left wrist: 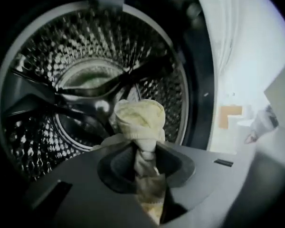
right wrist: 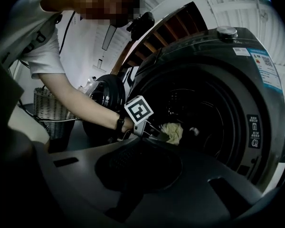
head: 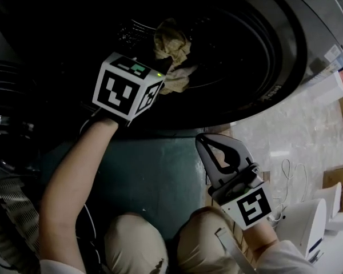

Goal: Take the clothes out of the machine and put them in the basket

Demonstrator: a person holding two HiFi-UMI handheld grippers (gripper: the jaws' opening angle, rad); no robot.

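A crumpled pale yellow cloth (left wrist: 140,120) is pinched between the jaws of my left gripper (left wrist: 145,148), which is shut on it. It hangs just in front of the washing machine's steel drum (left wrist: 47,56). In the head view the left gripper (head: 168,67) holds the cloth (head: 172,45) at the dark round opening of the machine (head: 274,56). The right gripper view shows the same cloth (right wrist: 173,131) at the door opening. My right gripper (head: 208,141) is lower, outside the machine, its jaws together with nothing in them. A wicker basket (right wrist: 50,110) stands left of the machine.
The machine's round door (right wrist: 102,96) stands swung open to the left, between the basket and the drum. Boxes and a white appliance (head: 308,221) sit on the pale floor at the right. The person's knees (head: 137,244) are low in the head view.
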